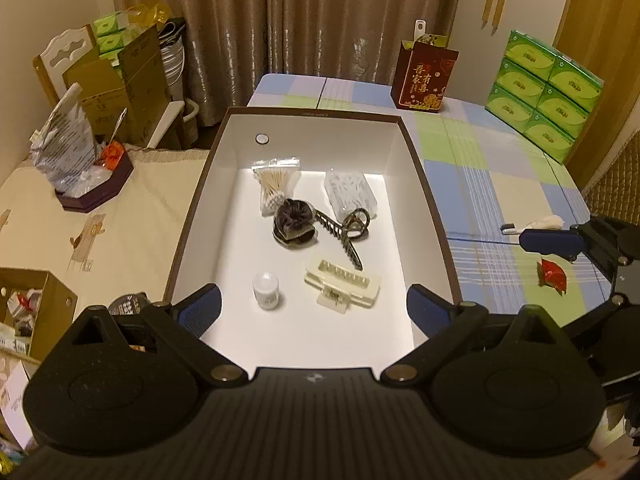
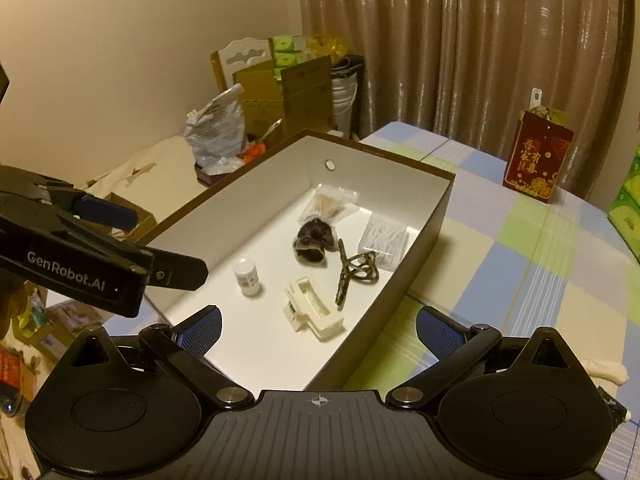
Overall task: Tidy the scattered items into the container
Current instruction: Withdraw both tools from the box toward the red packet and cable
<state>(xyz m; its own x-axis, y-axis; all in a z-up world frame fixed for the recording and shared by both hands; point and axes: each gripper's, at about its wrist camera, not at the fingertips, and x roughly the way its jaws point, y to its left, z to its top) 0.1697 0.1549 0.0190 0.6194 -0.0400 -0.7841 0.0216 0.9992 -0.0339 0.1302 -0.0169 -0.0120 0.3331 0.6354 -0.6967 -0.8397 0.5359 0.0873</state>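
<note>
- Nearest, the left gripper hangs over the box's near end, jaws wide, nothing between them.
- Likewise the right gripper is spread wide and empty.
- Inside the white box: small bottle at 7 o'clock, cream hair clip at 5, dark scrunchie at centre.
- Farthest, cotton swabs at 12.
- Outside on the checked tablecloth, a red wrapper at 3.

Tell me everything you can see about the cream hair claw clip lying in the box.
The cream hair claw clip looks like glossy plastic, a long rectangular body with a row of teeth and a squared pinch tab at one end. It lies on its side on the white floor of the open box, in the near half, right of the small white bottle. Nothing appears to touch it; both hand-held grippers are clear of it.
</note>
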